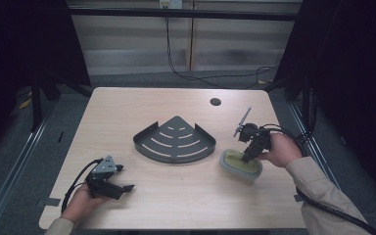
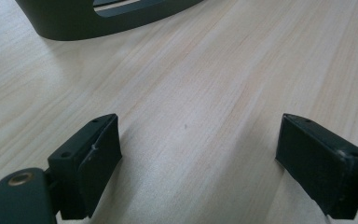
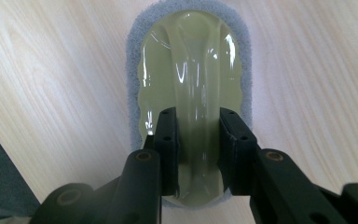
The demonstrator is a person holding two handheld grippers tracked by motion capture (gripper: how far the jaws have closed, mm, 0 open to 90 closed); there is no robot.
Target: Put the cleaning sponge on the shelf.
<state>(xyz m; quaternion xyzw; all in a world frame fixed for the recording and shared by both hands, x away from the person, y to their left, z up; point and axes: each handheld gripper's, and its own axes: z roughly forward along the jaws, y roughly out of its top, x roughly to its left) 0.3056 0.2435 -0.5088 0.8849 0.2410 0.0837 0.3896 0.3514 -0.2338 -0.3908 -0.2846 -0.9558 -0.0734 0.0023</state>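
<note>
Right claw (image 3: 199, 140) clamps the scrubber's (image 3: 191, 70) ridge beside the corner rack (image 1: 175, 142); left claw (image 2: 200, 163) gapes empty.

High view: the table (image 1: 176, 205) is evenly lit from above, while the surroundings on both sides fall into near-black. Soft, short shadows lie under the corner tray (image 1: 175, 138). Image is slightly soft and grainy. Left gripper view: bright, wood grain sharp mid-frame, near jaws blurred. Right gripper view: strong white glare streaks on the glossy handle of the scrubbing pad (image 3: 191, 60); jaws in the foreground are out of focus.
</note>
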